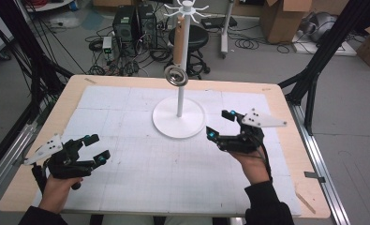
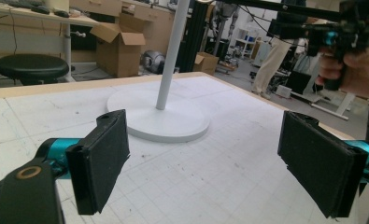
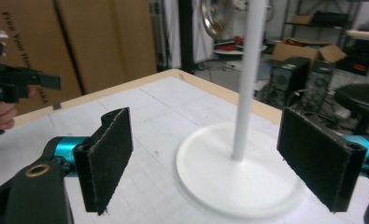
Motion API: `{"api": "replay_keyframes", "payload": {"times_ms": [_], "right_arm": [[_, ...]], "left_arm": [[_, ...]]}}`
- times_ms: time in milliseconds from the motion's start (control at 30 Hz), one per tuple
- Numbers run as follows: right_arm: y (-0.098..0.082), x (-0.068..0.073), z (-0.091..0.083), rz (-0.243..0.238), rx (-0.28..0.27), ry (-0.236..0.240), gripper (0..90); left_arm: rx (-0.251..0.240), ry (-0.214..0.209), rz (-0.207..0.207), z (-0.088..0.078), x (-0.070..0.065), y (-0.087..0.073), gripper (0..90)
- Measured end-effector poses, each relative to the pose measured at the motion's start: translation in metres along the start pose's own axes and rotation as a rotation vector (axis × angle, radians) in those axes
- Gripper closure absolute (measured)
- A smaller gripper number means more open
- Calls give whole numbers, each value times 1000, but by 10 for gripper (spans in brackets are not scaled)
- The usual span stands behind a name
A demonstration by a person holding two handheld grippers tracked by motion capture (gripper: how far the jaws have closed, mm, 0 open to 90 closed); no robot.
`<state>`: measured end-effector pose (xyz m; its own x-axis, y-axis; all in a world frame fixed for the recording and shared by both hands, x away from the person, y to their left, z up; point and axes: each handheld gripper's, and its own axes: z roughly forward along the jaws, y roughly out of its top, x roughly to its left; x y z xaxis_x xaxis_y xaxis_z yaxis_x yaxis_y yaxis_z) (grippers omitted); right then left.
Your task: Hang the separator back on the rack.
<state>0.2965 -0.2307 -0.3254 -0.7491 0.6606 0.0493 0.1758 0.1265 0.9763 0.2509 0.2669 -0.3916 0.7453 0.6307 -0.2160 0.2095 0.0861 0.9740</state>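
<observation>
Right gripper [image 1: 220,124]: you are holding its jaws wide, nothing between | ladle [image 1: 176,75]: hanging on the white stand [image 1: 179,123], well apart | left gripper [image 1: 94,147]: wide too, gripping nothing

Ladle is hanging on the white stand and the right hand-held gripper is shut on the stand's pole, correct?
Not quite. The ladle does hang on the white stand, but the right hand-held gripper is open with nothing between its jaws; the pole stands farther off, as the right gripper view shows.
</observation>
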Motion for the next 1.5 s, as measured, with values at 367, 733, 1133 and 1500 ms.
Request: {"api": "replay_keyframes", "payload": {"times_ms": [367, 733, 1133, 1500], "right_arm": [[-41, 8, -51, -13, 27, -127, 165], [-62, 22, -92, 16, -3, -208, 164], [-66, 17, -92, 24, 5, -225, 164], [-66, 14, -95, 37, -5, -232, 164]], "left_arm": [[-24, 11, -5, -2, 1, 1, 172], [-42, 12, 4, -7, 0, 3, 173], [-34, 2, 5, -5, -1, 1, 174], [-29, 10, -5, -3, 0, 0, 174]]}}
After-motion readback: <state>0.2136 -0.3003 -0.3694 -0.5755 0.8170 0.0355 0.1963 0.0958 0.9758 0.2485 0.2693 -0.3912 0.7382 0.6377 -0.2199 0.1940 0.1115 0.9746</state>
